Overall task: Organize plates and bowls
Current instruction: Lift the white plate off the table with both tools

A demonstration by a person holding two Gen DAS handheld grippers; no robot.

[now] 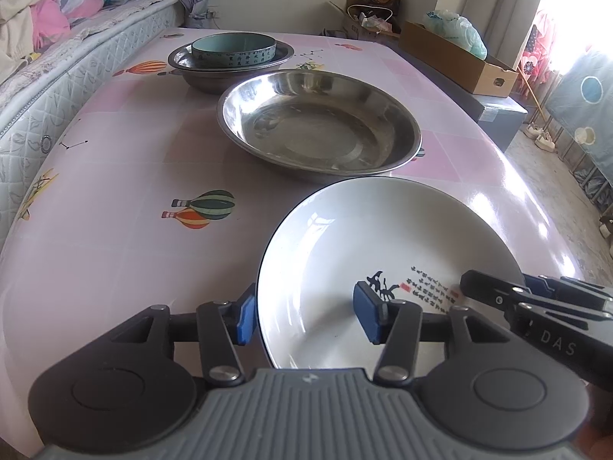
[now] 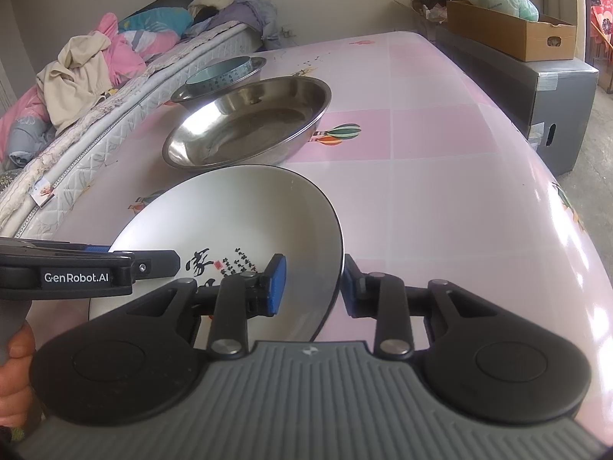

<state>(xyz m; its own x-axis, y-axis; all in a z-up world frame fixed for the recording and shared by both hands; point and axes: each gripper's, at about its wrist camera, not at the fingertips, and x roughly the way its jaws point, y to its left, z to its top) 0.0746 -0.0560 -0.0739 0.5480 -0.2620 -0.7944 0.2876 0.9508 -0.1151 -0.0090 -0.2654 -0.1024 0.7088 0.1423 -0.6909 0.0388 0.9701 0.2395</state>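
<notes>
The pink table (image 1: 115,176), printed with hot-air balloons, carries everything, and places here run from the white plate (image 1: 383,260) at its near edge. Just beyond that plate sits a wide steel dish (image 1: 318,122), their rims close or overlapping in both views, and farther back a smaller steel bowl (image 1: 230,65) holds a teal bowl (image 1: 233,48), which suggests nesting has begun and the plate likely goes next. The plate looks tilted, its rim caught from two sides. The left gripper (image 1: 306,312) straddles the left rim, one blue pad outside, one over the painted inside, jaws parted and not pressing, so it reads as released. The right gripper (image 2: 312,280) brackets the right rim more narrowly; whether its pads actually clench the rim I cannot tell, since the outer pad is hidden behind the edge. The right wrist view shows a hand (image 2: 15,368) on the left gripper's handle; the left wrist view shows the calligraphy and the gap at the left pads.
</notes>
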